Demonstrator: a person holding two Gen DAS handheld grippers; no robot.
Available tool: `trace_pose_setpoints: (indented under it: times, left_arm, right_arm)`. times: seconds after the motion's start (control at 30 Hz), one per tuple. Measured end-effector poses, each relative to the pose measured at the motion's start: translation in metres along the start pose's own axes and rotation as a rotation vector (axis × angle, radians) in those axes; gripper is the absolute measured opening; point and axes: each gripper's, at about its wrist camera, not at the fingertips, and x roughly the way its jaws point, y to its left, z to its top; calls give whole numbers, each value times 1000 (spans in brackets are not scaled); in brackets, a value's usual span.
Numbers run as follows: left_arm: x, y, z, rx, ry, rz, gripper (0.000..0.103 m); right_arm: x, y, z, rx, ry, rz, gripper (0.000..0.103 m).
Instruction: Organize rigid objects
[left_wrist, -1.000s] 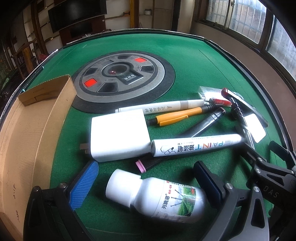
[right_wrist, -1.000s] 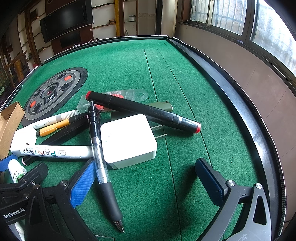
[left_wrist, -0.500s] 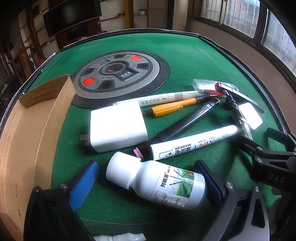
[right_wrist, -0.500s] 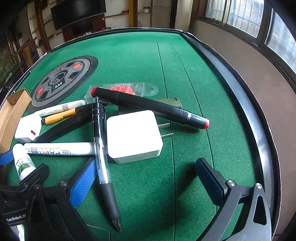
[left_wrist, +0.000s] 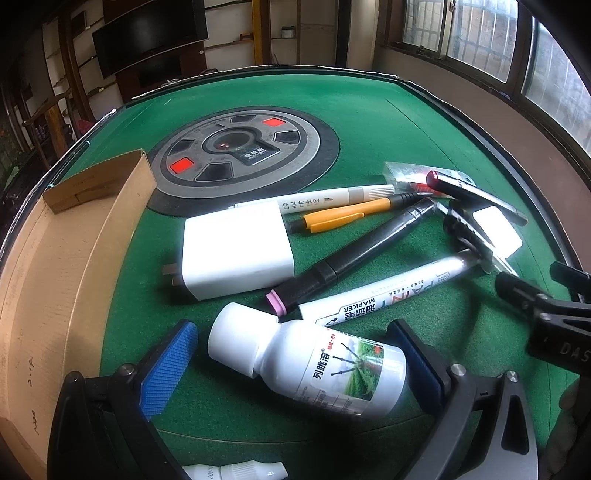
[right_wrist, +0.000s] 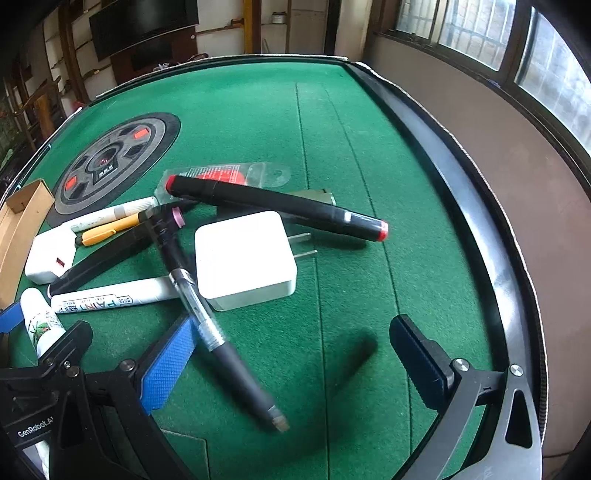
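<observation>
A white bottle (left_wrist: 306, 360) with a green label lies on the green felt between the open jaws of my left gripper (left_wrist: 295, 362); neither pad touches it. Beyond it lie a white paint marker (left_wrist: 388, 293), a black marker (left_wrist: 351, 258), a white charger (left_wrist: 236, 249), an orange pen (left_wrist: 340, 218) and a thin white marker (left_wrist: 332, 197). My right gripper (right_wrist: 291, 354) is open above a clear gel pen (right_wrist: 207, 321), which looks blurred and tilted. A second white charger (right_wrist: 245, 258) and a black red-capped marker (right_wrist: 277, 205) lie just ahead.
A cardboard box (left_wrist: 55, 266) stands at the left of the table. A round grey control panel (left_wrist: 240, 151) sits in the table's middle. The table's raised black rim (right_wrist: 461, 206) runs along the right. A small white dropper bottle (left_wrist: 236, 472) lies under the left gripper.
My left gripper has moved forward so the white bottle now lies between its jaws. The gel pen has swung under my right gripper, its tip now further right.
</observation>
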Motion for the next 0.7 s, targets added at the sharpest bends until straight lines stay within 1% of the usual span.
trace_pose_setpoints:
  times: [0.03,0.1,0.17,0.2,0.23,0.27,0.3,0.37,0.4,0.43,0.47,0.5,0.53,0.57,0.63,0.7]
  left_arm:
    - [0,0,0,4,3,-4,102]
    - [-3,1,-1,-2,6,-12,102]
    - [-15,9,-4,-63,-23,-44,99]
    - [-26,13,-5,-95,-60,-63,99]
    - [-40,16,-6,-112,-110,-64,99]
    - [-56,18,-8,-115,-171,-53,99]
    - [-75,20,-9,-116,-242,-43,99]
    - [-116,29,-17,-122,-398,-29,100]
    - [-135,36,-23,-126,-464,-26,102]
    - [-150,45,-26,-134,-510,-22,103]
    - [-159,54,-29,-141,-528,-27,103]
    - [-164,64,-30,-148,-515,-45,103]
    - [-164,75,-31,-160,-488,-59,103]
    - [-161,82,-32,-171,-458,-58,103]
    - [-152,91,-35,-177,-417,-39,103]
    - [-142,90,-41,-143,-379,-42,103]
  right_arm:
    - [-10,-3,-2,8,-36,-3,103]
    - [-39,-8,-5,25,-148,-13,103]
    - [-79,-15,-11,69,-340,-53,103]
    - [-97,-17,-16,89,-440,-65,103]
    - [-110,-19,-20,100,-525,-49,103]
    - [-115,-21,-20,100,-561,-7,103]
    - [-112,-21,-16,94,-551,37,103]
    - [-89,-19,-4,84,-436,58,103]
    - [-78,-20,-1,98,-407,62,103]
    - [-71,-23,-3,122,-415,53,103]
    - [-67,-24,-7,136,-433,24,103]
    - [-64,-27,-7,144,-422,-5,103]
    - [-64,-31,-6,154,-410,7,103]
    - [-65,-35,-5,170,-433,22,103]
    - [-69,-39,-8,176,-462,-7,103]
    - [-65,-41,-8,184,-445,6,103]
